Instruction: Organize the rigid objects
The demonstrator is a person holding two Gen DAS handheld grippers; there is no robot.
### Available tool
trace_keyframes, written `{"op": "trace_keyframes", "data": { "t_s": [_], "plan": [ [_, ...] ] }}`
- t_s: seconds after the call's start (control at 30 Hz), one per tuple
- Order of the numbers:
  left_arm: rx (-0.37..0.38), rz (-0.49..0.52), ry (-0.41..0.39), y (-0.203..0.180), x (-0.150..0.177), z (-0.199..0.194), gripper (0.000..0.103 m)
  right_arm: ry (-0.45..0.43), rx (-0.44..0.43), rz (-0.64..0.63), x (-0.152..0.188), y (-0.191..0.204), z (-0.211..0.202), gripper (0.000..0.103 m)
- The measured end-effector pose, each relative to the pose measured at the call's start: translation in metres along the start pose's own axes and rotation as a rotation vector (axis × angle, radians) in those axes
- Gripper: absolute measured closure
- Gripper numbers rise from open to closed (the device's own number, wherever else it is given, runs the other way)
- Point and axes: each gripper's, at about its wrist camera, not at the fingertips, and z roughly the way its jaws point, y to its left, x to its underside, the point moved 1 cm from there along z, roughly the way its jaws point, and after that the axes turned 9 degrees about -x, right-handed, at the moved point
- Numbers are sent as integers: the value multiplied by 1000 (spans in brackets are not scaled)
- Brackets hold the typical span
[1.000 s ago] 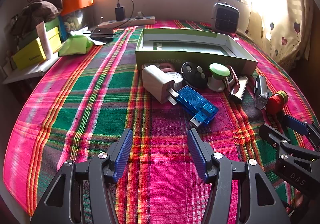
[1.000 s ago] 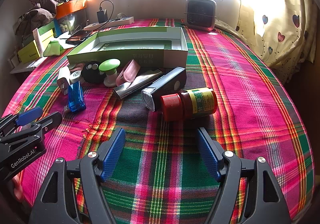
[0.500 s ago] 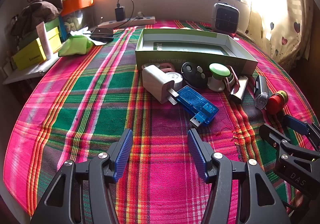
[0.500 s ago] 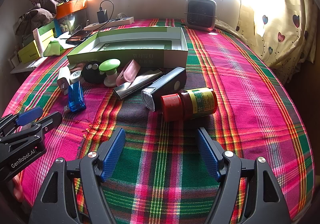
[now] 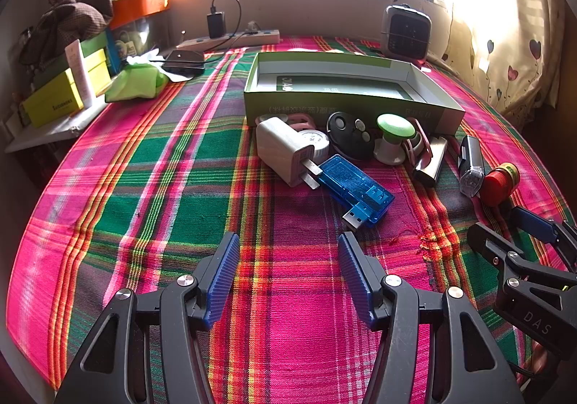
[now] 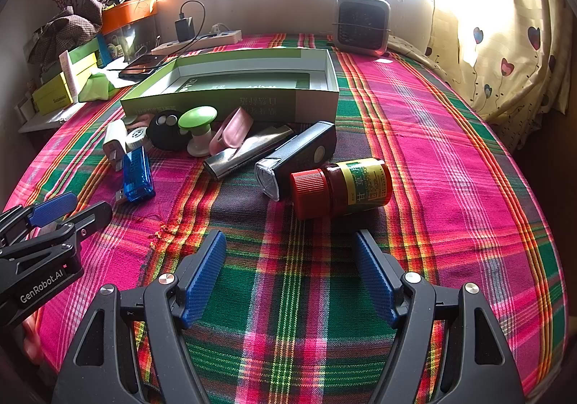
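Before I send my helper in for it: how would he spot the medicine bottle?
Find the open green box on the plaid cloth. The row of small objects before it ends rightward at a red bottle lying on its side beside a black torch. Only it has a ribbed red cap and yellow-green label.

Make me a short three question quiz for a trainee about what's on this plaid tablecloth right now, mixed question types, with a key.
1. True or false: the green box already holds some of the small objects.
2. Multiple choice: which object lies nearest the right hand-held gripper? A) white charger B) red-capped bottle C) blue USB tester
3. Fill in: both the right and the left hand-held gripper are ____ and hold nothing.

Key:
1. False; only its printed floor shows, and the objects lie on the cloth in front of it.
2. B
3. open
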Motion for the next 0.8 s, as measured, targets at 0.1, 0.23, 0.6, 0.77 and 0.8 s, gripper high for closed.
{"op": "trace_keyframes", "data": {
  "t_s": [0.1, 0.23, 0.6, 0.77, 0.8],
  "plan": [
    [0, 0, 0, 0, 0, 0, 47, 0, 0, 0, 0, 0, 0, 30],
    [0, 0, 0, 0, 0, 0, 47, 0, 0, 0, 0, 0, 0, 30],
    [10, 6, 10, 0, 0, 0, 47, 2, -6, -1, 0, -1, -1, 30],
    [37, 9, 26, 5, -3, 3, 47, 11, -38, -17, -1, -5, -1, 30],
    [43, 5, 29, 7, -4, 4, 47, 11, -48, -12, -1, -8, -3, 30]
  ]
}}
